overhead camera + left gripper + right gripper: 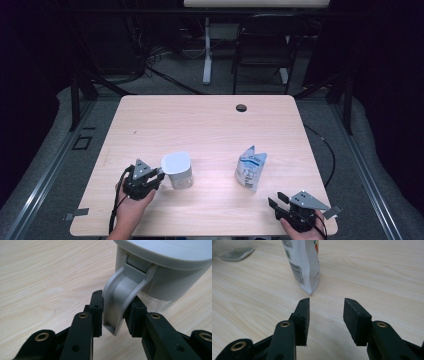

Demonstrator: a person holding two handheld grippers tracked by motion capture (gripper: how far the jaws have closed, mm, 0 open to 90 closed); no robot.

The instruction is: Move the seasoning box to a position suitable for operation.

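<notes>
On my left, the left gripper [159, 175] sits low over the wooden table [210, 130], and in its own view the two black pads [97, 307] are pressed against either side of the grey handle [120, 300] of the jug [177, 170], jaws about half closed, so I've got that handle pinched. The jug stands upright on the near-left part of the table, white lid [175, 162] on top, clear body below. Moving across, the white pouch [251, 168] stands upright near the middle-right, well apart from the jug. Further right, at the near edge, my right gripper [275, 201] hovers with its jaws parted and nothing between them; in its view the pouch [303, 262] stands just ahead of the pads [303, 315], bare wood in the gap.
</notes>
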